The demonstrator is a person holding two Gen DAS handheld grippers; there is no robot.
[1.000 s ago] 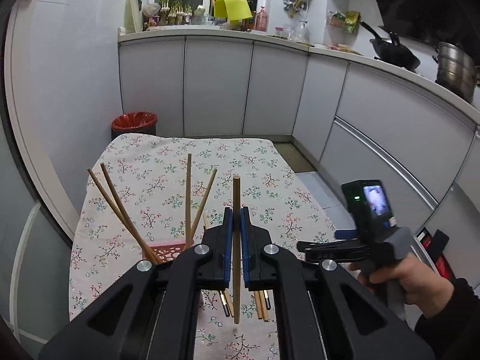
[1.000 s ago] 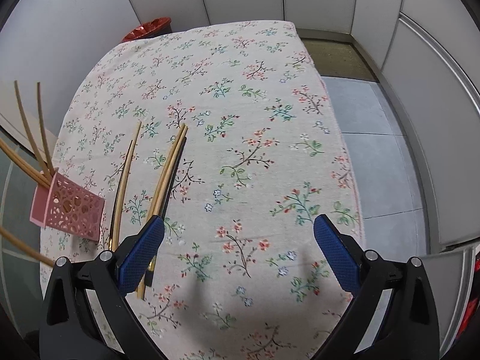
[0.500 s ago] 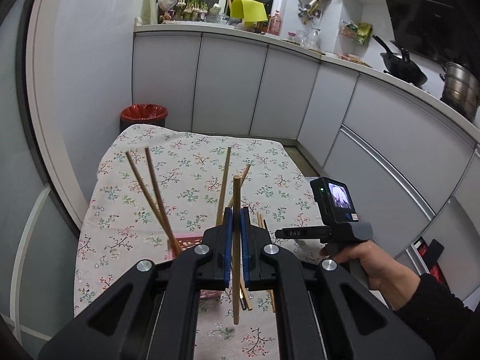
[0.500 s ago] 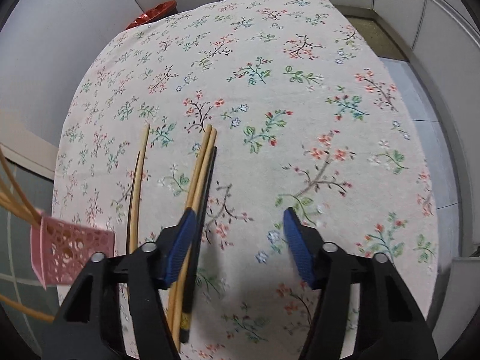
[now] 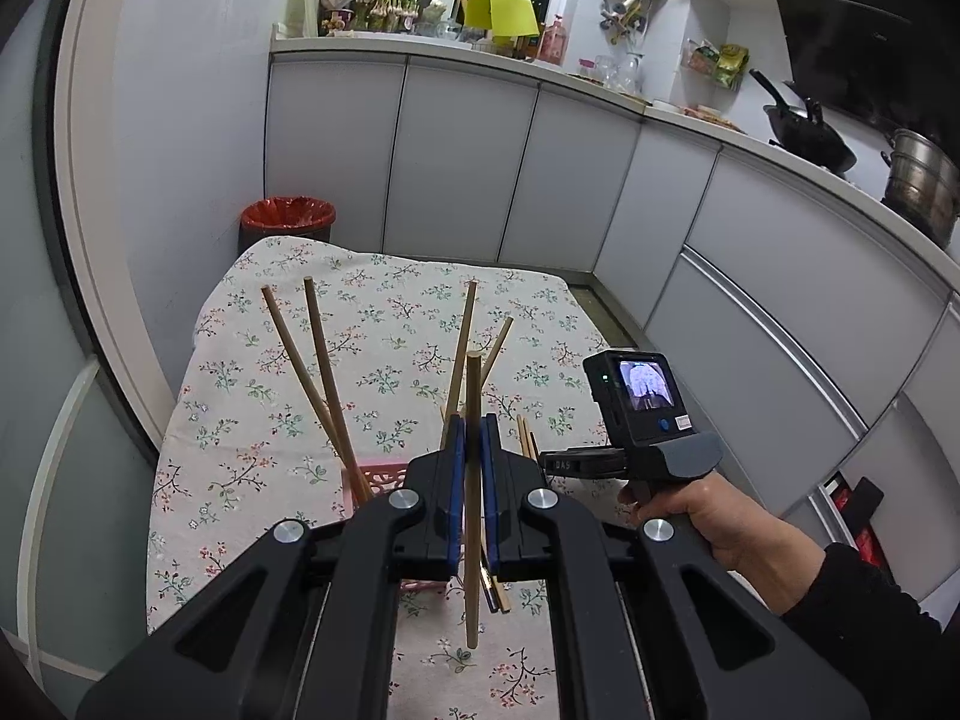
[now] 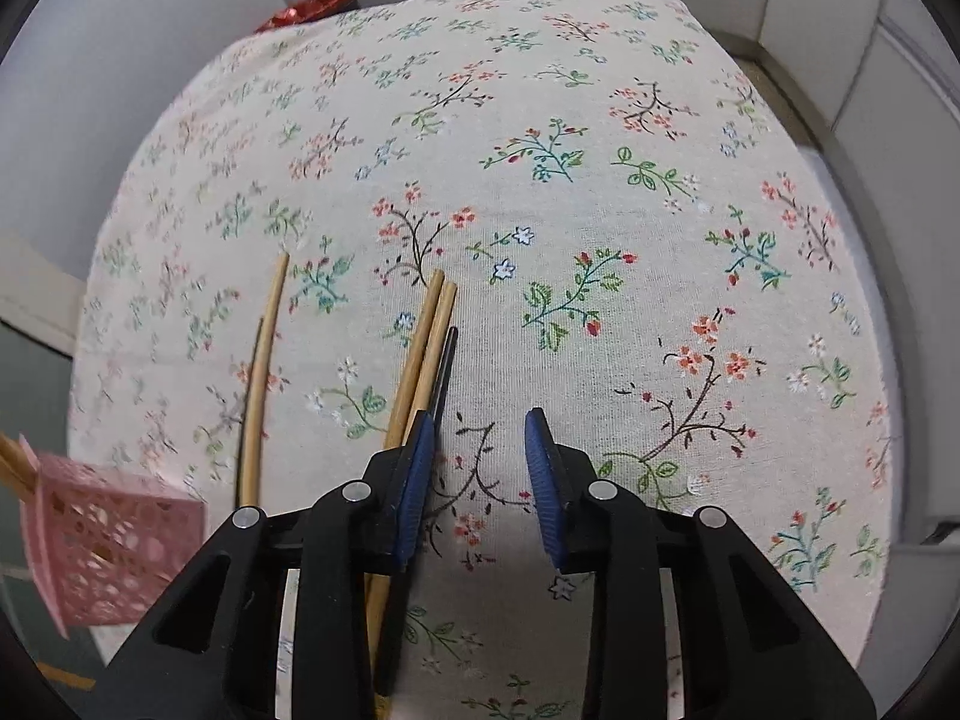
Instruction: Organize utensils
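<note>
The table (image 6: 600, 150), under a flowered cloth, carries everything here. At its near left corner is the pink basket (image 6: 102, 564), already holding several chopsticks that lean out at angles. The left gripper (image 5: 472, 468) is clenched on one wooden chopstick (image 5: 473, 396), held upright with its lower end hanging free above the cloth, just right of and a little nearer than the basket — so the drop looks like a short shift leftward with the stick kept vertical. The right gripper (image 6: 477, 480) hovers with its jaws parted and nothing between them; the loose chopsticks (image 6: 429, 336) lie under and beside its left finger, long axes running away from the camera. It is the nearer one for those and would need to slide left to straddle one.

Around the table: pale cabinets, a counter, a red-lined bin (image 5: 288, 219).
</note>
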